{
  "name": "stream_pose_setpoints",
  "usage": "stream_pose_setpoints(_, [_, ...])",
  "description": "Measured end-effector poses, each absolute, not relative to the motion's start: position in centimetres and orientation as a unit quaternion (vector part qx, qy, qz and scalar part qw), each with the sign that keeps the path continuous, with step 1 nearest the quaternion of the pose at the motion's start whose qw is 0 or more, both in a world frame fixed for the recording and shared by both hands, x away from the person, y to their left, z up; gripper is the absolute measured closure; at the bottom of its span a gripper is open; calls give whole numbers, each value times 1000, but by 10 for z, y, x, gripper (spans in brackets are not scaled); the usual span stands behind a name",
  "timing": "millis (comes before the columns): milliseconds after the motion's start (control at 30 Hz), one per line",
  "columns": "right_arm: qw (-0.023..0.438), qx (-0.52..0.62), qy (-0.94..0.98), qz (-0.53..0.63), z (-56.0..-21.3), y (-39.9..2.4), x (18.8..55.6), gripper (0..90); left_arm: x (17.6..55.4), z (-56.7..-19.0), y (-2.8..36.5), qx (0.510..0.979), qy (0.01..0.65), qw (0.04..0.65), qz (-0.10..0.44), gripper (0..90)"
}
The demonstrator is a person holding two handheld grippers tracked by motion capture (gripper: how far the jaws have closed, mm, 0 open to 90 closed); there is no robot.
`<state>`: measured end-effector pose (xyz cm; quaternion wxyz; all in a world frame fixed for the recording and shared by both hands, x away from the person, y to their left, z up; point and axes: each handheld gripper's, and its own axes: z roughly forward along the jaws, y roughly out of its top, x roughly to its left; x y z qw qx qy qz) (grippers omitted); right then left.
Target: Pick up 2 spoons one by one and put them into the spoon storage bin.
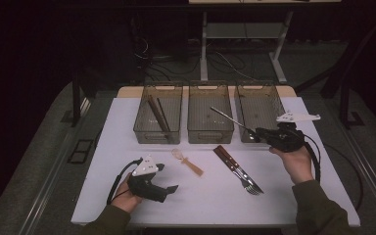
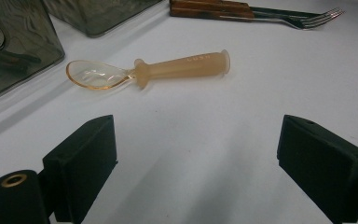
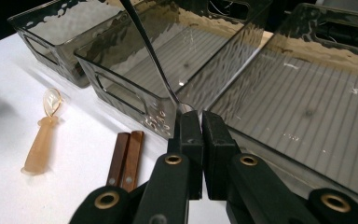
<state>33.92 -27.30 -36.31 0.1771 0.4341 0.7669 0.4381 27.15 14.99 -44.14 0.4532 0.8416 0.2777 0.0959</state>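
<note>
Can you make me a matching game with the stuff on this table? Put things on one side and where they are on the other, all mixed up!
Things:
1. Metal rod
2. Spoon
3. Forks
4. Chopsticks

Places:
A. Inside the left bin
B. Lying on the table, straight ahead of the open left tool
C. Pinched in the shut right tool, up over the bins
D. Lying side by side on the table, brown handles toward the bins

Pairs: 1-C, 2-B, 3-D, 4-A
</note>
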Motion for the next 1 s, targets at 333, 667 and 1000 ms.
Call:
stream_pose_setpoints(333, [187, 430, 767, 439, -361, -256, 353, 879, 271, -441, 150, 840, 279, 454, 95, 104])
stream_pose_setpoints(667, [192, 435, 765, 433, -363, -239, 371, 879, 271, -441, 150, 839, 280, 457, 95, 104])
stream_pose_setpoints(1000, [194, 441, 769, 420, -363, -216, 389, 878, 271, -440, 150, 839, 278, 458, 95, 104])
